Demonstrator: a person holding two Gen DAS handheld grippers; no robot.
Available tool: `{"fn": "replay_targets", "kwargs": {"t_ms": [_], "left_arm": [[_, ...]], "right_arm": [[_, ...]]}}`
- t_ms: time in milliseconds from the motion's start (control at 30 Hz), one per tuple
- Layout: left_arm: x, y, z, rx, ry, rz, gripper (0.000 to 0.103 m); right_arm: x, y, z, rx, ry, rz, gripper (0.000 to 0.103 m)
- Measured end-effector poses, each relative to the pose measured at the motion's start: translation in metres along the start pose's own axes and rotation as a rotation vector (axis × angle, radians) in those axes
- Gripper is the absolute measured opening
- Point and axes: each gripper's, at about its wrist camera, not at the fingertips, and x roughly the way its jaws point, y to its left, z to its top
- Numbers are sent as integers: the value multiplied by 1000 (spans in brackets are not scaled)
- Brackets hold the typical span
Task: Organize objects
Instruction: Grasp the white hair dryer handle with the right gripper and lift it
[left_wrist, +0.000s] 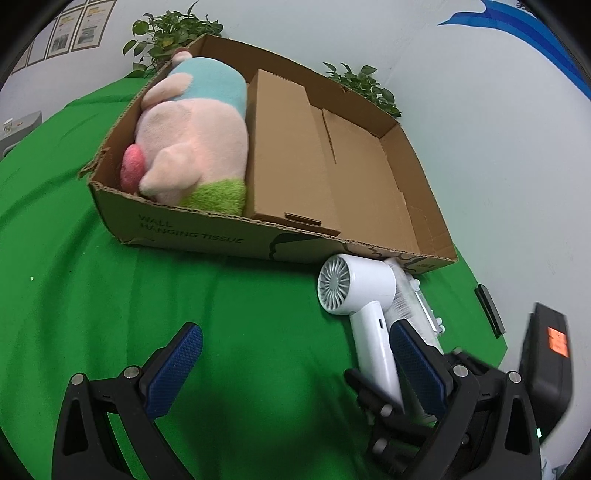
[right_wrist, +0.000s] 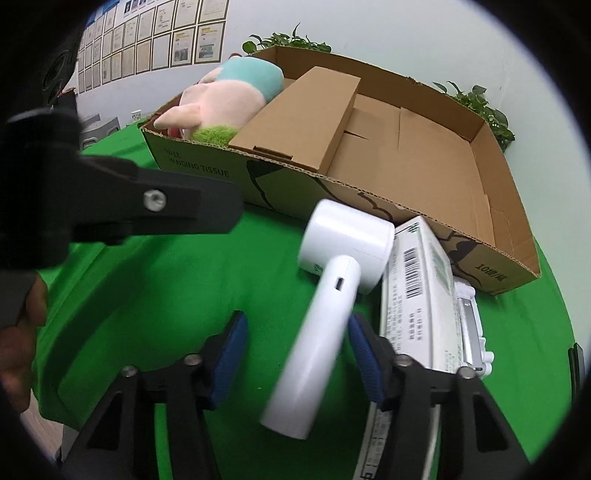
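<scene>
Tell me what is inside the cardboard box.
The cardboard box holds a pink plush toy at its left end and a smaller brown carton beside it. Anything beneath them is hidden.

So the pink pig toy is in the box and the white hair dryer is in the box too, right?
Not quite. The pink pig toy is in the cardboard box, but the white hair dryer lies outside it on the green cloth, by the box's front wall. The right wrist view shows this.

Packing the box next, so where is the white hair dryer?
The white hair dryer lies on the green cloth outside the cardboard box, between the right gripper fingers.
</scene>
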Motion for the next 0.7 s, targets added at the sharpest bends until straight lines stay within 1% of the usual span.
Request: {"fn": "replay_targets", "kwargs": {"t_ms": [33, 67, 133, 200, 333, 400, 467, 500, 533, 567, 600, 633, 700], "left_arm": [[-1, 1, 0, -1, -2, -5, 101], [-2, 2, 0, -3, -1, -13, 101], [-2, 2, 0, -3, 2, -19, 101], [-1, 1, -2, 5, 17, -27, 101], [6, -2, -7, 22, 59, -58, 101], [13, -2, -11, 6, 94, -93, 101], [16, -3, -18, -3, 119, -104, 101], [18, -4, -22, -5, 127, -110, 101], [19, -6, -24, -9, 135, -118, 101], [21, -8, -27, -16, 142, -130, 101], [23, -10, -29, -23, 151, -148, 101], [24, -12, -31, -28, 157, -158, 101], [29, -16, -34, -35, 175, -174, 101]], "right_arm": [[2, -4, -1, 27, 12, 30, 36], [1, -6, -2, 42, 10, 45, 35], [-1, -2, -4, 34, 7, 42, 34], [-4, 1, -6, 42, 2, 76, 33], [-15, 8, -13, 56, -4, 170, 27], [-19, 11, -17, 69, -7, 207, 27], [-22, 10, -20, 96, -12, 246, 28], [-23, 10, -22, 99, -14, 258, 31], [-26, 11, -25, 99, -18, 268, 40], [-28, 11, -27, 98, -24, 267, 46], [-30, 11, -29, 98, -28, 265, 55], [-31, 11, -30, 98, -31, 263, 57], [-34, 11, -31, 95, -31, 252, 57]]}}
